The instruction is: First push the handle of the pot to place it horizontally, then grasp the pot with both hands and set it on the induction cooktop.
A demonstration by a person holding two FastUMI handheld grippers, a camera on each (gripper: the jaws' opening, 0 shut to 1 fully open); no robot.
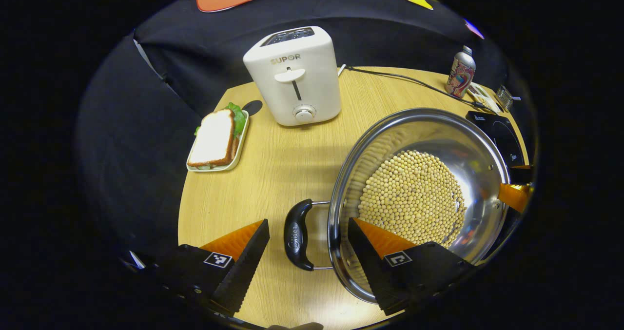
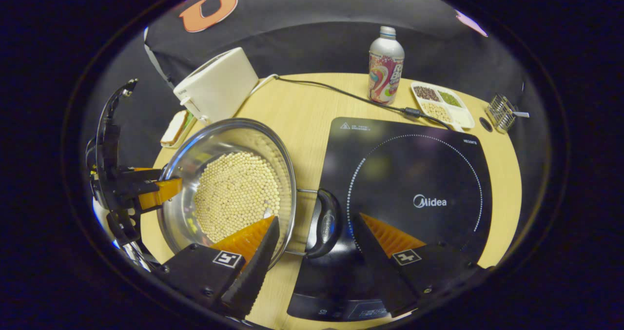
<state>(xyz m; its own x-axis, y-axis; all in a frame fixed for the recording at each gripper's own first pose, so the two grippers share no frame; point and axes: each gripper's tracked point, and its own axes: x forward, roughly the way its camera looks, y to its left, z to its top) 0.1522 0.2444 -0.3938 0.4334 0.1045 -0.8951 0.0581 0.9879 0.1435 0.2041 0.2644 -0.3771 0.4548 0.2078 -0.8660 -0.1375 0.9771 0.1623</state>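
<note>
Straddling each pot handle [image 1: 298,234], both grippers [image 1: 307,252] [image 2: 314,244] stand released; uneven closure could tilt the pot [image 1: 419,198], spilling soybeans [image 1: 412,196].

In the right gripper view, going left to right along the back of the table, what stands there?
Toaster → drink bottle → divided tray of beans → small wire basket.

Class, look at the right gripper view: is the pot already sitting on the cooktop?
No. The pot stands on the wooden table beside the cooktop, with just its black handle over the edge.
</note>
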